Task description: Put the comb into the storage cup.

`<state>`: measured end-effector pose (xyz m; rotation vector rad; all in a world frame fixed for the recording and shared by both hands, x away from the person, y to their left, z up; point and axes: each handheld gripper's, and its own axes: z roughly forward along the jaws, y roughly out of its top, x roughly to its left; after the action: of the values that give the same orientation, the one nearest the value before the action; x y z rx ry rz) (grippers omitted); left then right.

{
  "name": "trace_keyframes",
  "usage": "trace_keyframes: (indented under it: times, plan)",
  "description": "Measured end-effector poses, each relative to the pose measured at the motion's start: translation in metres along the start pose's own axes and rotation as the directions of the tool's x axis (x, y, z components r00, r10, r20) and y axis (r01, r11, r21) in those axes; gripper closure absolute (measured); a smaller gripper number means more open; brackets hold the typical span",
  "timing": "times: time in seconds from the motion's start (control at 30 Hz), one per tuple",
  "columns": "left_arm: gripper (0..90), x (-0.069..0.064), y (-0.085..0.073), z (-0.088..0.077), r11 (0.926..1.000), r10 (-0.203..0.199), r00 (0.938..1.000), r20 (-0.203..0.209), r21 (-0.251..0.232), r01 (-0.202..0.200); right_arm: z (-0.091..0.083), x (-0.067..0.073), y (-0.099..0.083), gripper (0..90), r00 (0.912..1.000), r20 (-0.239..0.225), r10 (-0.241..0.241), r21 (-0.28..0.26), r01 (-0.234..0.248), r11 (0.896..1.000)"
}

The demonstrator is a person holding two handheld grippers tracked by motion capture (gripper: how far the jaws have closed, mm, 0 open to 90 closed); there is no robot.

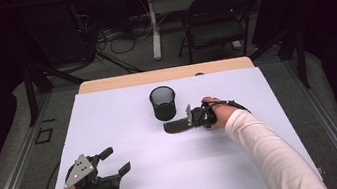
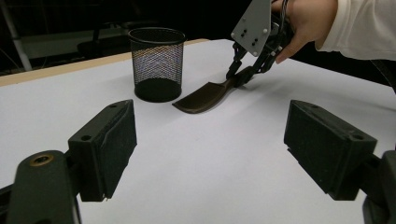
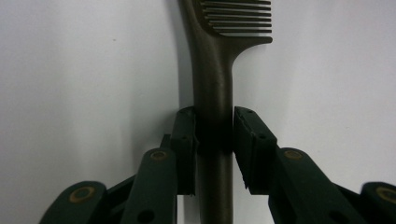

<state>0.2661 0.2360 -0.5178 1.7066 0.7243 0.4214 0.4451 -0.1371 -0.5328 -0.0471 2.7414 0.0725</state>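
A dark brown comb (image 1: pixel 176 126) lies flat on the white table (image 1: pixel 134 180), just in front of a black mesh cup (image 1: pixel 163 103). My right gripper (image 1: pixel 190 121) is shut on the comb's handle (image 3: pixel 214 93), with the teeth pointing away from it toward the left of the high view. In the left gripper view the comb (image 2: pixel 205 95) rests on the table beside the mesh cup (image 2: pixel 157 63), with the right gripper (image 2: pixel 240 77) on its handle. My left gripper (image 1: pixel 116 161) is at the front left of the table, open, with nothing between its jaws (image 2: pixel 210 140).
The mesh cup stands upright near the table's far middle. A wooden strip (image 1: pixel 163 75) runs along the far edge. Beyond the table are a black folding chair (image 1: pixel 215 16) and a desk leg (image 1: pixel 153 26) with cables on the floor.
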Motion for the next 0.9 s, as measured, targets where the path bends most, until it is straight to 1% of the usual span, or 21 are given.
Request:
trace_keyframes:
  times: [0.2,0.53,0.7,0.77,0.9]
  plan:
    - [17.3,0.0000,0.0000,0.0000,1.0000,0.001,1.0000,-0.001,0.000,-0.001,-0.0001,-0.0001,-0.0003,72.5,0.9999,-0.005,-0.016,0.000,0.016,1.000]
    - [17.3,0.0001,0.0000,0.0001,1.0000,0.001,1.0000,-0.001,0.001,-0.001,-0.0002,0.0004,-0.0015,72.7,0.9993,0.005,-0.038,-0.013,0.038,0.999]
    - [17.3,0.0000,-0.0001,0.0002,1.0000,0.000,1.0000,-0.001,0.001,0.000,-0.0006,0.0015,-0.0021,72.8,0.9995,0.001,-0.032,-0.012,0.032,0.999]
    - [17.3,0.0001,-0.0001,0.0001,1.0000,0.003,1.0000,-0.001,0.003,-0.003,-0.0007,0.0013,-0.0026,72.8,0.9991,0.006,-0.042,-0.018,0.042,0.999]
    - [17.3,0.0002,-0.0002,0.0001,1.0000,0.002,1.0000,-0.001,0.003,-0.002,-0.0018,0.0022,-0.0038,72.9,0.9994,-0.006,-0.034,-0.018,0.034,0.999]
